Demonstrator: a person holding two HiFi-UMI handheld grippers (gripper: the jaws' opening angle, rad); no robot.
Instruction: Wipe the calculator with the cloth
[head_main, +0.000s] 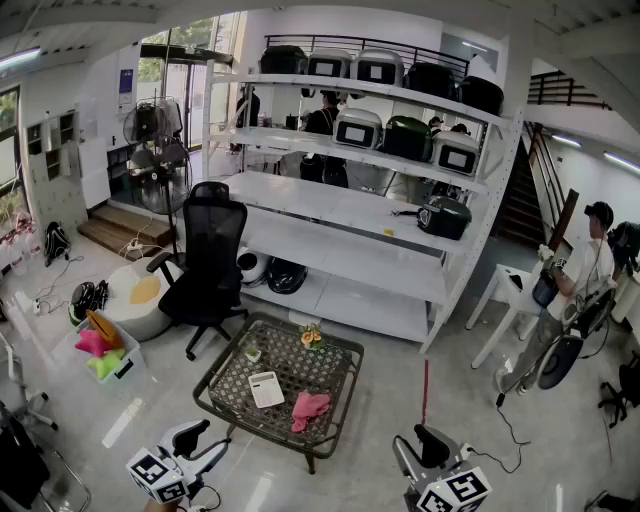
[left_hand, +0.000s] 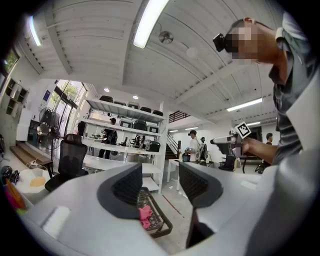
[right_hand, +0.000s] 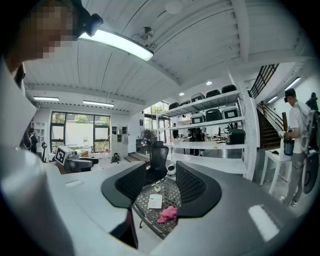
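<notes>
The left gripper (head_main: 205, 440) and right gripper (head_main: 425, 442) are being held open, empty, well short of the calculator (head_main: 266, 389). The cloth (head_main: 310, 408) just right of it is being judged soft, light, best pinched at a raised fold.

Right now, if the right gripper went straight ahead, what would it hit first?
Probably the low table, near the calculator and pink cloth. Nothing nearer shows between the open jaws of the right gripper, though depth is unclear.
</notes>
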